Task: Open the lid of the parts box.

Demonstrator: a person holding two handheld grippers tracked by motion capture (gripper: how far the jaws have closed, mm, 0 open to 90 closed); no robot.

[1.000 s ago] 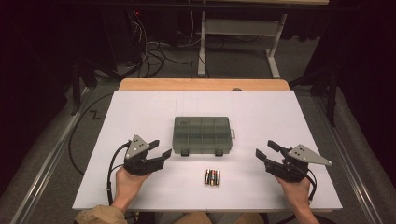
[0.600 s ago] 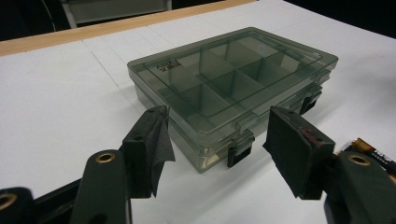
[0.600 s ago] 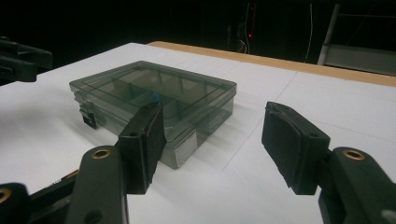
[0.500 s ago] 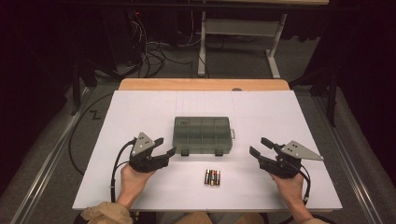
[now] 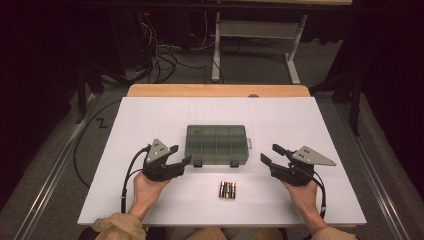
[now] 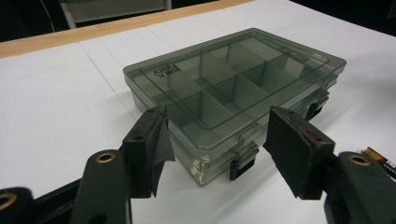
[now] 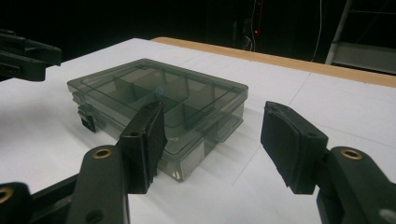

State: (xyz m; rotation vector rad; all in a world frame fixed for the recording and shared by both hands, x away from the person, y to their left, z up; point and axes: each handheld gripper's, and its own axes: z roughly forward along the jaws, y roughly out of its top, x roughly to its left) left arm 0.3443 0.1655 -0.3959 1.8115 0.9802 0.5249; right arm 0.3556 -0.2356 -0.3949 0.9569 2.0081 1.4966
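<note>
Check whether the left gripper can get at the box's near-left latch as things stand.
Probably yes: the left gripper, open, faces the closed organiser box, and nothing lies between it and the latch.

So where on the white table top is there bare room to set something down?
The far strip between the organiser box and the wooden edge is bare, as are both outer sides beyond the left gripper and right gripper. It is crowded at the near middle: the batteries lie just before the box, between both hands.
</note>
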